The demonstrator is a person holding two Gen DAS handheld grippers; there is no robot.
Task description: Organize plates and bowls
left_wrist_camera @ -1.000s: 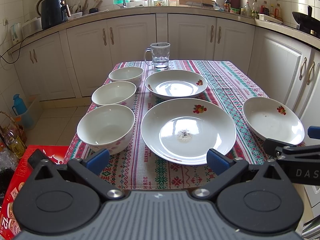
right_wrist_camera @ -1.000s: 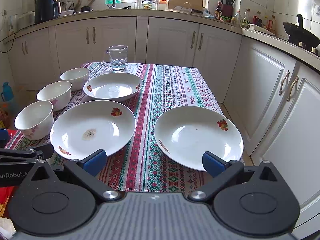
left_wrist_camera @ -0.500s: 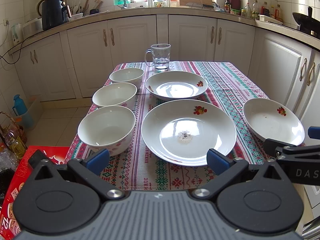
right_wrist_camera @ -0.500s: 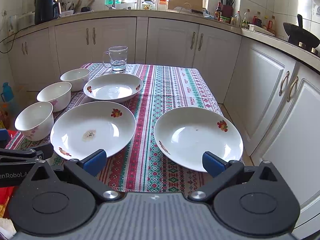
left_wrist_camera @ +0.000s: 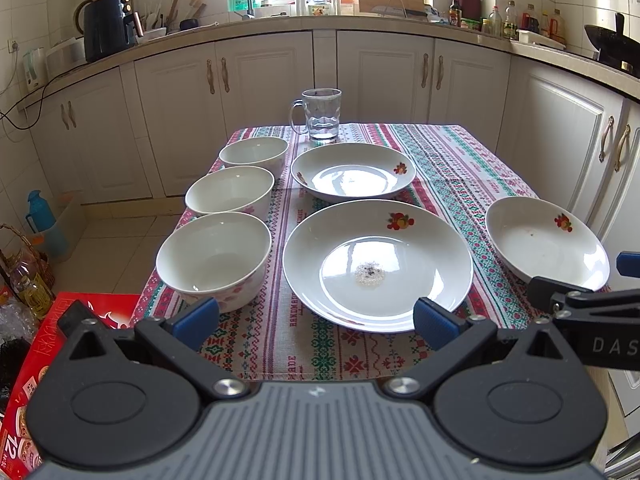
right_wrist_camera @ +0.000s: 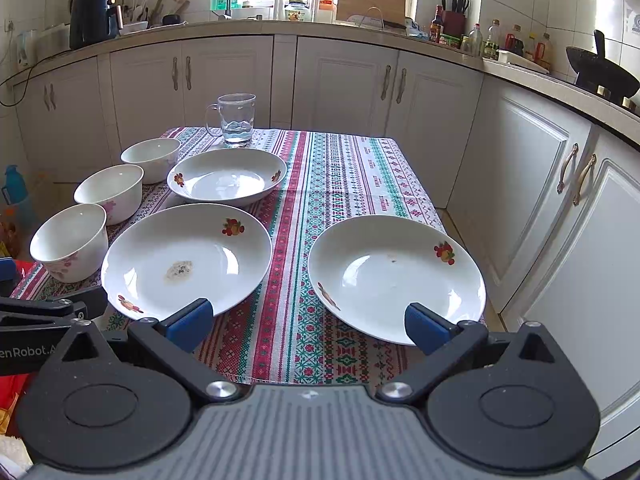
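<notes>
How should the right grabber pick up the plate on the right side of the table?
Probably by its near rim. The right plate is shallow with an upturned edge, and that edge nearly overhangs the table front just ahead of the open right gripper. Come in low from the front, one finger over the rim, one under.

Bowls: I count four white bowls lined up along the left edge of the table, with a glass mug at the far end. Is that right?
Not quite: there are three bowls, not four, as the left wrist view shows. They do line the left edge of the table, and the glass mug stands at the far end.
</notes>
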